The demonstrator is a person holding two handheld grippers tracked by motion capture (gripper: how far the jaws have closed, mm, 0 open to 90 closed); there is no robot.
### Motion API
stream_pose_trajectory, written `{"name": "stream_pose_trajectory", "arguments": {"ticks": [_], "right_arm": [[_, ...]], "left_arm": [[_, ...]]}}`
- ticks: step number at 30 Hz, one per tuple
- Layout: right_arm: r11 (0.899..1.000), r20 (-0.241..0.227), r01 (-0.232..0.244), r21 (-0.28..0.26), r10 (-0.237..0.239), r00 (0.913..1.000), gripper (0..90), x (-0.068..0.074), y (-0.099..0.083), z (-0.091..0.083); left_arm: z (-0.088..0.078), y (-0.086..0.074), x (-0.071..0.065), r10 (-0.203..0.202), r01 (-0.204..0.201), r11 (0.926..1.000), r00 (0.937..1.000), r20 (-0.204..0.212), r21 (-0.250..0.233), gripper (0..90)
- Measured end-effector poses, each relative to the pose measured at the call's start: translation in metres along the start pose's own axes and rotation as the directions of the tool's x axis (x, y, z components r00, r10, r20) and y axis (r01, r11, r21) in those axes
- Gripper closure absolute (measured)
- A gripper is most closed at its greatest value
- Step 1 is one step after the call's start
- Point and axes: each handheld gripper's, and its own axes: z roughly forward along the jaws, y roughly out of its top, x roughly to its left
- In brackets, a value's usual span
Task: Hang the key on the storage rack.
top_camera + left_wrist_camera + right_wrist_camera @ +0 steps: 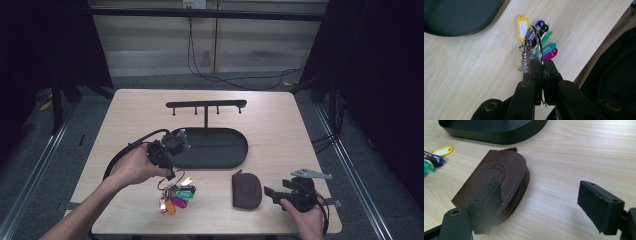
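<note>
My left gripper (541,65) is shut on a metal key ring (534,41), pinching its rim between the pads. Several coloured tags (541,42) and a small chain hang from the ring over the wooden table. In the high view the left gripper (171,175) points down at the bunch of tags (176,196), just in front of the black tray (235,155). My right gripper (541,200) is open, with nothing between its jaws. It sits low beside a brown zipped leather pouch (496,173), which lies flat on the table (246,190), left of the right gripper (278,189).
A black oval tray with a post and a hook bar (206,104) stands mid-table. Black cables trail from both grippers. The table's front edge (215,233) runs close below the tags and pouch. Dark floor and frame rails surround the table.
</note>
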Motion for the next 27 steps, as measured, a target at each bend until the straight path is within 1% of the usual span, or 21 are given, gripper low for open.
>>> {"name": "stream_pose_trajectory", "arguments": {"ticks": [1, 4, 6, 7, 8, 9, 12, 15, 18, 19, 20, 22, 23, 25, 27], "right_arm": [[1.0, -0.001, 0.001, 0.001, -0.001, 1.0, 19.3, 0.0, 0.0, 0.0], [1.0, 0.001, -0.001, -0.001, 0.001, 1.0, 19.3, 0.0, 0.0, 0.0], [1.0, -0.001, -0.001, -0.001, 0.001, 1.0, 19.3, 0.0, 0.0, 0.0], [1.0, 0.0, 0.0, 0.0, 0.0, 1.0, 19.3, 0.0, 0.0, 0.0], [1.0, 0.0, 0.003, 0.001, -0.003, 1.0, 19.3, 0.0, 0.0, 0.0], [1.0, 0.0, 0.003, 0.001, -0.003, 1.0, 19.3, 0.0, 0.0, 0.0], [1.0, 0.0, 0.002, 0.001, -0.002, 1.0, 19.3, 0.001, 0.0, -0.001], [1.0, -0.001, 0.002, 0.003, -0.002, 1.0, 19.3, 0.001, 0.0, 0.0], [1.0, -0.002, 0.002, 0.003, -0.002, 1.0, 19.3, 0.001, 0.0, 0.0], [1.0, 0.0, 0.002, 0.002, -0.002, 1.0, 19.3, 0.001, 0.0, 0.0], [1.0, -0.001, 0.004, 0.003, -0.004, 1.0, 19.3, 0.001, 0.0, 0.0], [1.0, -0.003, 0.004, 0.0, -0.004, 1.0, 19.1, 0.001, 0.0, -0.001], [1.0, -0.009, 0.012, -0.005, -0.012, 0.9999, 18.9, 0.001, 0.0, -0.001], [1.0, -0.005, 0.018, -0.012, -0.019, 0.9998, 18.1, 0.002, 0.0, -0.002], [1.0, -0.01, 0.025, -0.016, -0.025, 0.9996, 16.5, 0.003, 0.0, -0.002]], "left_arm": [[-0.003, -0.001, 0.0, -0.005, 0.005, 1.0, 0.9999, -0.01, -0.001, 87.9], [-0.005, -0.001, 0.001, -0.009, 0.009, 1.0, 0.9998, -0.019, 0.003, 87.9], [-0.006, -0.002, 0.002, -0.009, 0.009, 0.9999, 0.9999, -0.006, 0.008, 87.9], [-0.006, -0.003, 0.002, -0.024, 0.024, 0.9997, 0.9997, -0.004, -0.002, 87.9], [-0.006, -0.003, 0.002, -0.023, 0.023, 0.9997, 0.9997, -0.003, -0.004, 87.9], [-0.009, -0.003, 0.004, -0.012, 0.012, 0.9999, 0.9999, -0.005, -0.001, 87.9], [-0.011, -0.003, 0.003, -0.022, 0.022, 0.9997, 0.9998, 0.0, -0.008, 87.8], [-0.016, -0.003, 0.003, -0.014, 0.014, 0.9999, 0.9999, -0.004, -0.007, 87.9], [-0.021, -0.003, 0.002, 0.008, -0.008, 1.0, 0.9999, -0.011, 0.0, 87.8], [-0.023, -0.003, 0.0, 0.006, -0.006, 0.9999, 0.9999, -0.011, -0.009, 87.8], [-0.025, -0.003, 0.0, 0.02, -0.02, 0.9998, 0.9997, -0.014, 0.001, 87.8], [-0.027, -0.003, -0.001, 0.022, -0.022, 0.9998, 0.9996, -0.019, 0.001, 87.8], [-0.029, -0.002, -0.002, 0.019, -0.019, 0.9998, 0.9995, -0.026, 0.0, 87.8], [-0.031, -0.001, -0.002, 0.028, -0.028, 0.9996, 0.9992, -0.028, 0.011, 87.8], [-0.034, 0.001, -0.001, 0.019, -0.019, 0.9998, 0.9995, -0.027, 0.01, 87.8]]}}
